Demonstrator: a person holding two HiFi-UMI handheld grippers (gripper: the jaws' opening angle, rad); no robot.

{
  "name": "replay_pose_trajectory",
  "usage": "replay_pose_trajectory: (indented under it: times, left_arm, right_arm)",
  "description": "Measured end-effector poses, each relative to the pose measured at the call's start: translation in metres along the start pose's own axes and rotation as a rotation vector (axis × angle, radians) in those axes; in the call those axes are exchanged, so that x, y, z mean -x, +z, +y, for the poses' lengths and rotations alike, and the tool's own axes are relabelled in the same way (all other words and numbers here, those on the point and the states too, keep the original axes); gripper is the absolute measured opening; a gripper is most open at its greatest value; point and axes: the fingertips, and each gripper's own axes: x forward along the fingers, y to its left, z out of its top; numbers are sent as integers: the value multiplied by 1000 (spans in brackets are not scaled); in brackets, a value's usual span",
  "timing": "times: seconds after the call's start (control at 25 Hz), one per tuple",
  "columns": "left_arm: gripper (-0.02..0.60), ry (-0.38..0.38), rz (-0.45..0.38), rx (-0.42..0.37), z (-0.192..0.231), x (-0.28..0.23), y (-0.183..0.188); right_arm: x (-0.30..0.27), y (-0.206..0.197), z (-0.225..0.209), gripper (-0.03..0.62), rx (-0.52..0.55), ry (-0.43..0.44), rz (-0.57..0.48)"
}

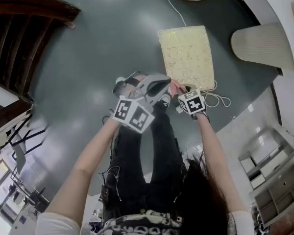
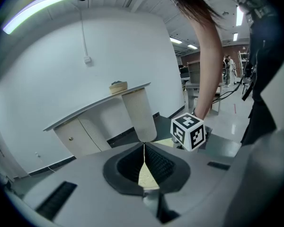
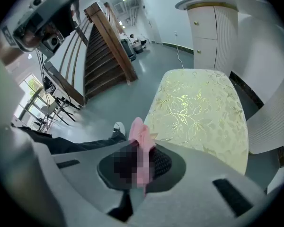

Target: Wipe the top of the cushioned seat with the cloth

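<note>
The cushioned seat (image 1: 186,58) is pale yellow with a gold leaf pattern and stands on the dark floor ahead of me. My right gripper (image 1: 180,89) hovers at its near edge, shut on a pink cloth (image 1: 175,87). In the right gripper view the cloth (image 3: 141,138) sticks up from between the jaws, with the seat (image 3: 199,108) just beyond. My left gripper (image 1: 156,84) is beside it to the left, off the seat, jaws shut together and holding nothing (image 2: 144,146). A sliver of the seat (image 2: 146,176) shows below its closed tips.
A dark wooden staircase (image 1: 19,13) rises at the left. A ribbed white column (image 1: 257,40) and counter stand right of the seat. A white cable (image 1: 174,6) runs across the floor behind it. My shoe (image 3: 118,126) is near the seat's front corner.
</note>
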Motion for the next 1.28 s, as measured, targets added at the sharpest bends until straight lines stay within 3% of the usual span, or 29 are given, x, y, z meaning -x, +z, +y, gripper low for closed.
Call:
replay_pose_trajectory:
  times: [0.28,0.8,1.28]
  left_arm:
    - [6,-10,-4,11,-6,-3,-4]
    - [6,-53,-7,-14,-14,-6,0]
    - [6,-74,-21,-36,-19,-10,9]
  right_arm:
    - [7,-21,-40,9,-47,-74,40]
    - [81,-69,-165,9,-225,-328,58]
    - [101,-87,-182,9,-321,-385,38]
